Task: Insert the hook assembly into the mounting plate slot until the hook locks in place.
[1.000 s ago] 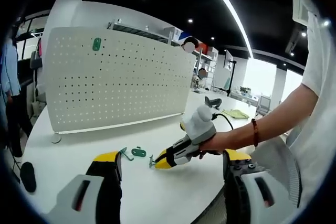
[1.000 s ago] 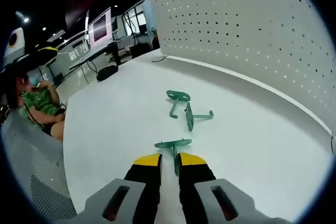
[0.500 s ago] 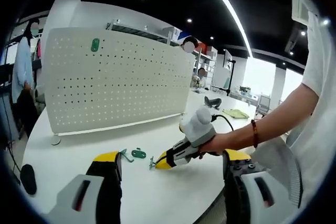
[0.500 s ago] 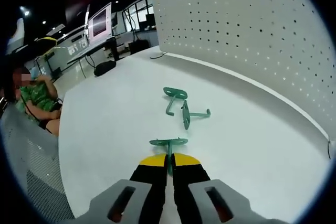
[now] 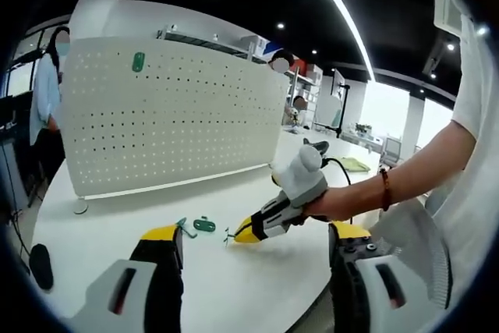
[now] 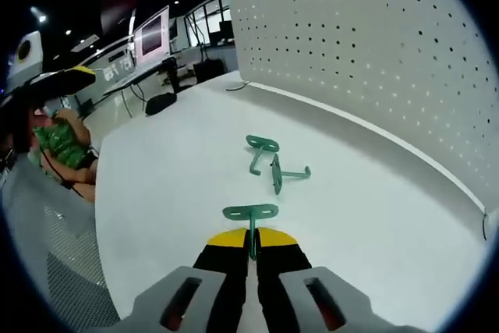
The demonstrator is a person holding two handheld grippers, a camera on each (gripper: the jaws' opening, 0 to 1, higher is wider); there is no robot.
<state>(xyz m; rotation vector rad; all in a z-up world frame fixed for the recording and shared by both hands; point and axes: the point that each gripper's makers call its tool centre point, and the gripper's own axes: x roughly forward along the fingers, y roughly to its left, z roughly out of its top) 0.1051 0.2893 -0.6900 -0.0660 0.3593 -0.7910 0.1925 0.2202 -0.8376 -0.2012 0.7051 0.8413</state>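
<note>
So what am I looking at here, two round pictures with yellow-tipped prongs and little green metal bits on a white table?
No robot arm here: a person holds a two-pronged hand tool in each hand, and each tool carries a fisheye camera looking along its fingers. In the right gripper view, the right gripper has its yellow-tipped fingers closed on the stem of a green metal hook with a flat plate. Two more green metal hooks lie beyond it on the white table, in front of an upright white perforated board. In the left gripper view, the left gripper has its fingers wide apart and holds nothing; there the right gripper shows from the side in the person's hand. A green oval plate is mounted high on the board.
</note>
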